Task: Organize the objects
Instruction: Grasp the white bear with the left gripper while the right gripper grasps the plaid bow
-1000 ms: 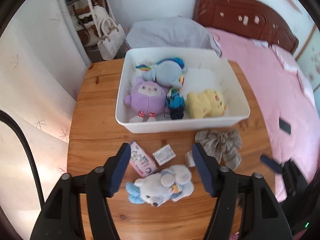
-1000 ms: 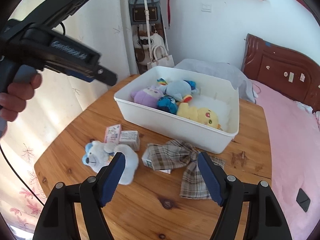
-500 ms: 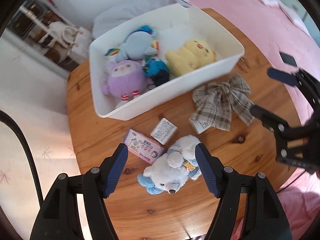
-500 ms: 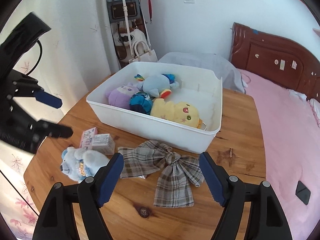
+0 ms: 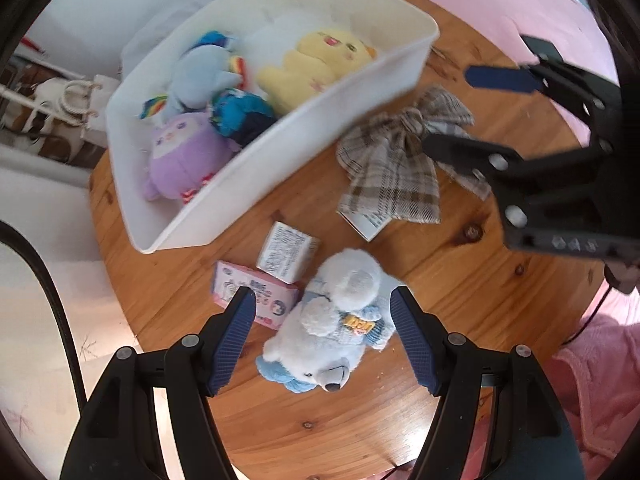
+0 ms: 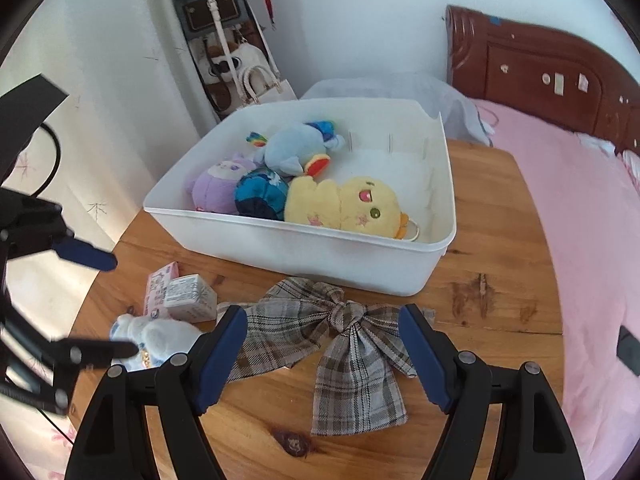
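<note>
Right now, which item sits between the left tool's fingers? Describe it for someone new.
On the round wooden table, in front of the white bin, lies a white plush bear. Unlike the boxes beside it, it is fluffy, with pale blue ears.

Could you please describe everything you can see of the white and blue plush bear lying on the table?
The plush bear is fluffy white with pale blue ears and a pale blue garment bearing a small yellow patch. It has a dark nose and small dark eyes. It lies on the wooden table, outside the white bin, head toward the left hand-held gripper, whose open fingers flank it without touching. Its side looks to rest against the pink box, with the small white carton close by.
</note>
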`<state>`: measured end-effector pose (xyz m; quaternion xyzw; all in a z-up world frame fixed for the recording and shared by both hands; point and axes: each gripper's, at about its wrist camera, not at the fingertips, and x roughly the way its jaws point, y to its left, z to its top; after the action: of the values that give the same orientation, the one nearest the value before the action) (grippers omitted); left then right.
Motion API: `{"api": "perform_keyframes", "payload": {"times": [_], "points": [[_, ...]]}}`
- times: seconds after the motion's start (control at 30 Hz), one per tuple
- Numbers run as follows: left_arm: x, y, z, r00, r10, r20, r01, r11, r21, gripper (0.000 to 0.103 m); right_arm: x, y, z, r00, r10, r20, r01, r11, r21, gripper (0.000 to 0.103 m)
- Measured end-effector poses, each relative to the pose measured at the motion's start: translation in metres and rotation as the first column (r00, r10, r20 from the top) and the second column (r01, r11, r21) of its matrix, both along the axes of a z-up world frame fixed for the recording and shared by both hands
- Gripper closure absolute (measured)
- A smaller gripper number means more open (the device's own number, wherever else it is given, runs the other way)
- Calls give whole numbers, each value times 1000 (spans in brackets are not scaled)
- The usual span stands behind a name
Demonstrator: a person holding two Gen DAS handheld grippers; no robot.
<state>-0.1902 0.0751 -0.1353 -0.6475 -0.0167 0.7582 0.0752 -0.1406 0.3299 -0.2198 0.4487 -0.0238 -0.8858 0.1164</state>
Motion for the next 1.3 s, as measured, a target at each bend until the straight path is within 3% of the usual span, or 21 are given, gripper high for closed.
{"api": "perform_keyframes", "payload": {"times": [0.53,0.73,1.3], "points": [[-2,16,-37,984,-148,97,141,987,80,29,-26,-2,-33,990,-108,93,111,994,-20,24],[4,23,-50,980,-165,110,156,984,88,24,-32,0,-44,979,-165,117,164,986,18,25],[10,31,-59,980,-169,102,153,977,151,21,-35,-1,-57,955,-255,152,259,966,-5,34]]}}
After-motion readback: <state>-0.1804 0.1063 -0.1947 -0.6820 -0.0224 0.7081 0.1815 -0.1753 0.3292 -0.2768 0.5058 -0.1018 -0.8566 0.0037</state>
